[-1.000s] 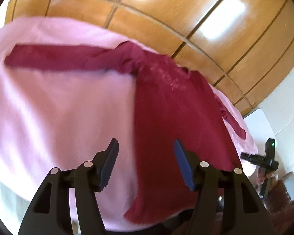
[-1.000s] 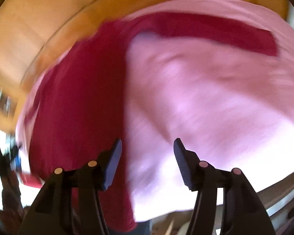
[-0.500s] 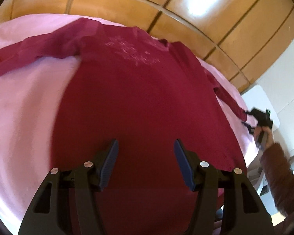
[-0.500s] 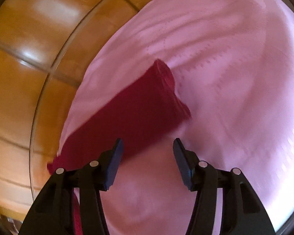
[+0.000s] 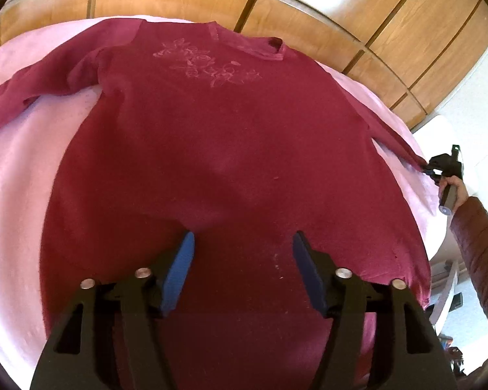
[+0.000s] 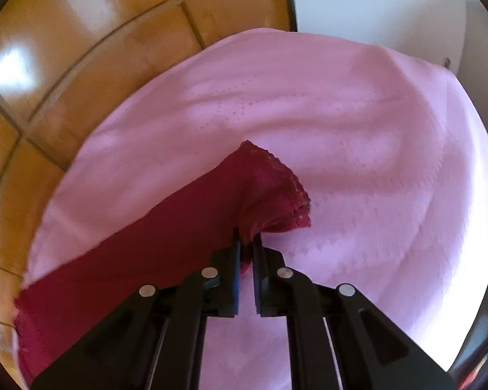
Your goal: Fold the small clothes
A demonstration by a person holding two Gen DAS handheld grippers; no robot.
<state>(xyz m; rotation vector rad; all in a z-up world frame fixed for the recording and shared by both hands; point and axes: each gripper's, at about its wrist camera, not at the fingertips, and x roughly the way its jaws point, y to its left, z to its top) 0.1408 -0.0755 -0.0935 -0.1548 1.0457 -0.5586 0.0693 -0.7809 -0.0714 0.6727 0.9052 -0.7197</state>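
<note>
Garment: dark red long-sleeved knit top (image 5: 218, 149) with pale chest print, spread flat on pink cloth.
Surface: round desk under textured pink cloth (image 6: 358, 136); wooden panelling (image 5: 358, 16) behind.
Count: one top, two tongs.
Left tongs (image 5: 242, 250): jaws apart above the hem, gripping nothing, just widened.
Right tongs (image 6: 247, 243): just closed, pinching the sleeve cuff (image 6: 276, 188).

The left wrist camera looks steeply down over its own tool (image 5: 242, 243), close above the hem of the dark red long-sleeved top (image 5: 218, 149), toward the collar and the wooden panelled wall (image 5: 358, 9). The right wrist camera sits close over that top's sleeve cuff (image 6: 273, 188). Both share the top, the pink cloth cover (image 6: 341, 113) and the right tool (image 5: 439, 165).
</note>
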